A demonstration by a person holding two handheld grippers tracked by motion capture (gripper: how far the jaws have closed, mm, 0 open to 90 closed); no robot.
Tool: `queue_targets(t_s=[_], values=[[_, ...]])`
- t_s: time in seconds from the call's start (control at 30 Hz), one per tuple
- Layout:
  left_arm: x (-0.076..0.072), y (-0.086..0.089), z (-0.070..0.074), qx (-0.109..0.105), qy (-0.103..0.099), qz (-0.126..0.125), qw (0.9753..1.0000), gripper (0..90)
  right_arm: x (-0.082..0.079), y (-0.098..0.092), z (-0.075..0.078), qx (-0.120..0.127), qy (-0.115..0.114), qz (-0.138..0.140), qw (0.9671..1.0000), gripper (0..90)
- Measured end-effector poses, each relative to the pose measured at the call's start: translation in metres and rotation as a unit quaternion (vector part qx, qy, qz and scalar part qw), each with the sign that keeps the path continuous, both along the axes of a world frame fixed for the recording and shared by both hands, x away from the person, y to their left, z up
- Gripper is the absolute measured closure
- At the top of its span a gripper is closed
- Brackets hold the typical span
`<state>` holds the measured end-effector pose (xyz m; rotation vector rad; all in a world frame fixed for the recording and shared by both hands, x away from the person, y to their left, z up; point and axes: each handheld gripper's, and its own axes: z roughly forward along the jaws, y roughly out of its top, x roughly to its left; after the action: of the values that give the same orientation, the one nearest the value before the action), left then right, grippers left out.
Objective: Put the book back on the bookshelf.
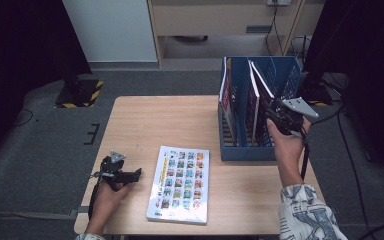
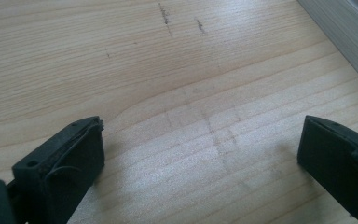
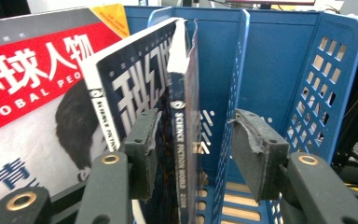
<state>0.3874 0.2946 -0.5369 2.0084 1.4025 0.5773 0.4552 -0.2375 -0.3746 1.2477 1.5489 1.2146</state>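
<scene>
The right hand-held gripper is opened wide around a magazine standing in the blue file rack; the left hand-held gripper is held wide over the worktop.

Bare worktop lies open left of the rack; the flat book blocks the front middle; magazines crowd the rack's slots.

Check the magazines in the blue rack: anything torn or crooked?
Yes. The dark magazine between the right hand-held gripper's open jaws has a ragged, torn top corner with white paper showing. It and its neighbour lean left rather than stand upright in the blue rack.
</scene>
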Motion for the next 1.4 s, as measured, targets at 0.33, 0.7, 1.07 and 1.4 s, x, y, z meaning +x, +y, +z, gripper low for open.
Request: queue_targets(t_s=[0.33,0.7,1.07,1.4], values=[[0.0,0.0,0.0,0.0,0.0,0.0,1.0,0.0,-0.008,0.005,-0.002,-0.001,0.001,0.014,0.9999,48.0],[0.0,0.0,0.0,0.0,0.0,0.0,1.0,0.0,-0.011,0.014,-0.01,0.013,0.002,0.041,0.9991,40.8],[0.0,0.0,0.0,0.0,0.0,0.0,1.0,0.0,-0.014,0.023,-0.015,0.02,0.004,0.062,0.9979,39.0],[0.0,0.0,0.0,-0.001,0.001,0.0,1.0,0.0,-0.017,0.02,-0.023,0.044,0.003,0.068,0.9967,34.4]])
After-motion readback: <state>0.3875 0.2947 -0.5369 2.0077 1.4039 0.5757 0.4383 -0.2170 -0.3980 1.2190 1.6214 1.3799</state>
